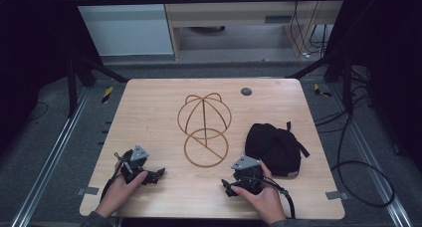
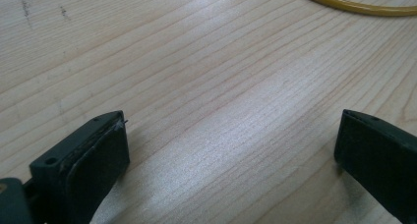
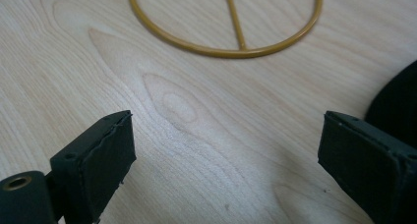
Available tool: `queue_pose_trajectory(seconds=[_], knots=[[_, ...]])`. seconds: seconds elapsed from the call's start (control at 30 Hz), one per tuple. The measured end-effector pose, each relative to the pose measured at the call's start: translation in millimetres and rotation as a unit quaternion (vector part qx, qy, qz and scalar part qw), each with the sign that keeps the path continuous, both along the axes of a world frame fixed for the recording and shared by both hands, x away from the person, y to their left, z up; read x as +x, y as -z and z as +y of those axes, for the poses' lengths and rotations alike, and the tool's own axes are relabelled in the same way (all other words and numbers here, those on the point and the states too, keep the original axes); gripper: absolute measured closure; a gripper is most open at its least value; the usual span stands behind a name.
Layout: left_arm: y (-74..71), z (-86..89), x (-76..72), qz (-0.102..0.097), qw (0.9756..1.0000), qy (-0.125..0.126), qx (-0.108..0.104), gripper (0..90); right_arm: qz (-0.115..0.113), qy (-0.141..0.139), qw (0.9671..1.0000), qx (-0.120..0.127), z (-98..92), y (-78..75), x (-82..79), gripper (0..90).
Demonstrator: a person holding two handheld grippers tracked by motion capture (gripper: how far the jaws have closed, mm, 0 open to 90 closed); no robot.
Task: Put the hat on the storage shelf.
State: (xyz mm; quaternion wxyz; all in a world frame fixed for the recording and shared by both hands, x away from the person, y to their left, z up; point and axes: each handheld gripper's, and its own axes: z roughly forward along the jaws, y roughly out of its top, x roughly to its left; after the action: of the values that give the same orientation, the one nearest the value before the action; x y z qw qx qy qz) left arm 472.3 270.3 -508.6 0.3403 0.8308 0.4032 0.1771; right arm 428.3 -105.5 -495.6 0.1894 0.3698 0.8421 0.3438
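A pale wood counter [image 1: 149, 112] carries three things: a wire stand [image 1: 204, 130] at its middle, a black cap [image 1: 274, 148] toward the right edge, and a small grey disc [image 1: 246, 91] near the far edge. Nothing lies between the hand-held grippers and these things; bare wood is all that separates them.

The stand is thin golden-brown wire: a flat ring with a straight bar across it lies on the counter, and a rounded cage of arcs rises from its far side. The cap is a soft dark heap with a strap sticking out to the right, just beside the stand's ring and apart from it.

The left hand-held gripper [image 1: 158, 174] rests near the front left corner, jaws spread wide over bare wood, grasping nothing. The right hand-held gripper [image 1: 226, 187] sits near the front edge, just in front of the cap, likewise released.

In the left gripper view the stand [image 2: 354, 7] is cut off to a short curve at the top edge. In the right gripper view the ring [image 3: 221, 49] is cropped at the top and the cap [image 3: 398, 106] is a dark blur at the right edge.
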Motion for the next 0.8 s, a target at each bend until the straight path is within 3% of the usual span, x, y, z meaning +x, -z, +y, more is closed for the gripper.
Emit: queue_pose_trajectory(seconds=[0.2, 0.53, 0.73, 0.8], knots=[[0.0, 0.0, 0.0, 0.000, 1.0000, 0.000, 0.000, 0.0, -0.033, 0.028, 0.9990, -0.011, -12.3, -14.3, -7.2, 8.2], [0.0, 0.0, -0.1, 0.000, 1.0000, 0.000, 0.000, 0.0, -0.044, 0.071, 0.9965, -0.007, -35.2, -25.7, -14.2, 7.9], [0.0, 0.0, -0.1, 0.000, 1.0000, 0.000, 0.000, 0.0, -0.058, 0.101, 0.9932, -0.002, -51.1, -33.0, -19.0, 8.0], [0.0, 0.0, -0.1, 0.000, 1.0000, 0.000, 0.000, 0.0, -0.064, 0.125, 0.9901, -0.001, -61.7, -36.8, -21.8, 8.3]])
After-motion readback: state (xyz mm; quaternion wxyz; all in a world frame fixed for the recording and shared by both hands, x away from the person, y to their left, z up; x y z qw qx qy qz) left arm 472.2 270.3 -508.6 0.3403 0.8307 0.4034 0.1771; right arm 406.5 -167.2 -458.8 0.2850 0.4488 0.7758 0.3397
